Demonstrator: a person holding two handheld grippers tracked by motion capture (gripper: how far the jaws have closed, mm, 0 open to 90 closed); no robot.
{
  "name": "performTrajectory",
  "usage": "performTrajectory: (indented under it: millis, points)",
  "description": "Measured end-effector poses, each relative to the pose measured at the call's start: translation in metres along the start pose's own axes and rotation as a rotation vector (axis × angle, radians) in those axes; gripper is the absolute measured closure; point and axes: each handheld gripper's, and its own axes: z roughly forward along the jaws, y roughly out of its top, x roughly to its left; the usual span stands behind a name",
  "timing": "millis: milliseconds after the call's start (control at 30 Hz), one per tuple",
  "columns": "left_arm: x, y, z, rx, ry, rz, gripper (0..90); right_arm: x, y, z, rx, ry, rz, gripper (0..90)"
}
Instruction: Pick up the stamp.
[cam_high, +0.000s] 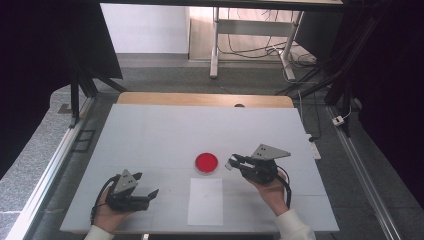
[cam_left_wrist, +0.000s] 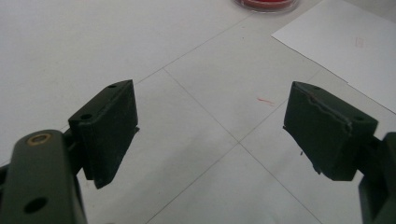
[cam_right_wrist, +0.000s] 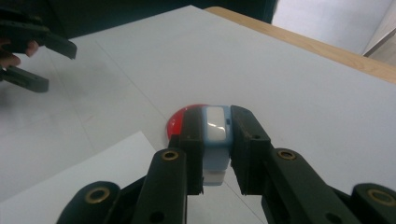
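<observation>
The right tongs (cam_right_wrist: 217, 140) pinch a small blue-and-white stamp (cam_right_wrist: 216, 135) beside the red ink pad (cam_high: 206, 163) — inking and the paper (cam_high: 205, 201) remain; the left tongs (cam_left_wrist: 210, 130) rest spread, empty.

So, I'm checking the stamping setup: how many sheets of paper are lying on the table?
1. A single white sheet of paper lies flat near the table's front edge, between the two grippers, just in front of the red ink pad. No other sheet is visible.

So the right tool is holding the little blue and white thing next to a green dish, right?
Not quite: the dish is red, not green, as the high view shows. The right tool does hold the little blue and white thing beside it.
</observation>
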Motion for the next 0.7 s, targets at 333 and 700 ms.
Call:
performTrajectory:
  millis: [333,700]
  points:
    - [0.0,0.0,0.001,0.001,-0.001,0.001,17.7,0.009,0.007,-0.003,-0.053,0.005,0.015,74.7]
    - [-0.001,0.002,0.004,0.002,-0.004,0.007,17.7,0.018,0.007,-0.003,-0.083,0.012,0.025,74.7]
